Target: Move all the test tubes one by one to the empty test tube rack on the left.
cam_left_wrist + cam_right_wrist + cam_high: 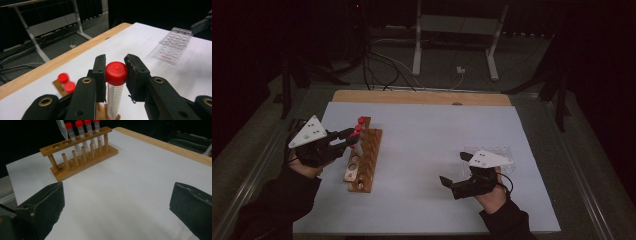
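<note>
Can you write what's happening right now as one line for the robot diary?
left gripper: shut on red-capped tube | tube: held over wooden rack | right gripper: open, holds nothing, over white table

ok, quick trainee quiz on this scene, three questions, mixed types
1. What does the left tool grip?
2. True or false: the right tool is shut.
3. The rack on the table is made of: A wood, B wire, C foam.

Key
1. A red-capped tube, pinched at its cap.
2. False: its jaws stand wide apart with nothing between them.
3. A.
</note>
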{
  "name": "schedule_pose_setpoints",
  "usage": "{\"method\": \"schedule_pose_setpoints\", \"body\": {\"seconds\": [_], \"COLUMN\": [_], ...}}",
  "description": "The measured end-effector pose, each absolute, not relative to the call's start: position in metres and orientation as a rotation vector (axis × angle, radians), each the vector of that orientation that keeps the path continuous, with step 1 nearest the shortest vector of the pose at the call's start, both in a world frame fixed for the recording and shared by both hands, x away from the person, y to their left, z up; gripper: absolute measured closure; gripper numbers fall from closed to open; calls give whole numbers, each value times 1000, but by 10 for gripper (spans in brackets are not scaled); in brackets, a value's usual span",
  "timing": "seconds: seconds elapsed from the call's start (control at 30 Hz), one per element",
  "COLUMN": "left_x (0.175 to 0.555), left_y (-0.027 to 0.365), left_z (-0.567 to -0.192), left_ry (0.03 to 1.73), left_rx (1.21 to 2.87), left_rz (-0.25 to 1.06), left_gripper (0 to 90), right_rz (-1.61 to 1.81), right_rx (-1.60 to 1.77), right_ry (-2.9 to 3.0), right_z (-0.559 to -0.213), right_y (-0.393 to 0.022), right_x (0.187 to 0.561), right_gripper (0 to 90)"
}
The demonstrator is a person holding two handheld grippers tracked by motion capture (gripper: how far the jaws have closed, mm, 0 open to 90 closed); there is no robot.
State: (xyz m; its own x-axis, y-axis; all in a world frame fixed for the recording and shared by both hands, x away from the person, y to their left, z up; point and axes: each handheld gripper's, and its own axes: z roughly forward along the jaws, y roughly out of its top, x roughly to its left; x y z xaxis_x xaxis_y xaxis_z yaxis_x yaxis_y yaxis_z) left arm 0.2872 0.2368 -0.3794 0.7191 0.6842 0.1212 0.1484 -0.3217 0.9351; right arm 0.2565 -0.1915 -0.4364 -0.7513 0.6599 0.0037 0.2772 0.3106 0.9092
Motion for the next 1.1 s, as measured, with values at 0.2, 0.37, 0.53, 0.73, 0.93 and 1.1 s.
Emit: {"method": "schedule_pose_setpoints", "body": {"seconds": [0.2,0.37,0.53,0.73,0.93,1.1], "left_x": [287,287,288,291,293,295], "left_y": [251,256,256,254,252,252], "left_z": [-387,-396,-408,-424,-438,-446], "left_ry": [690,713,728,742,758,768], "left_rx": [1836,1827,1832,1846,1878,1898], "left_rz": [640,635,623,612,605,598], "left_gripper": [720,720,720,720,720,720], "right_rz": [1420,1421,1424,1424,1419,1423], "right_rx": [838,839,840,838,839,843], "right_ry": [2211,2213,2213,2219,2222,2218], "right_z": [-436,-437,-437,-438,-439,-438], "right_y": [-192,-192,-192,-193,-193,-193], "right_x": [257,257,257,258,258,258], "right_gripper": [0,0,0,0,0,0]}}
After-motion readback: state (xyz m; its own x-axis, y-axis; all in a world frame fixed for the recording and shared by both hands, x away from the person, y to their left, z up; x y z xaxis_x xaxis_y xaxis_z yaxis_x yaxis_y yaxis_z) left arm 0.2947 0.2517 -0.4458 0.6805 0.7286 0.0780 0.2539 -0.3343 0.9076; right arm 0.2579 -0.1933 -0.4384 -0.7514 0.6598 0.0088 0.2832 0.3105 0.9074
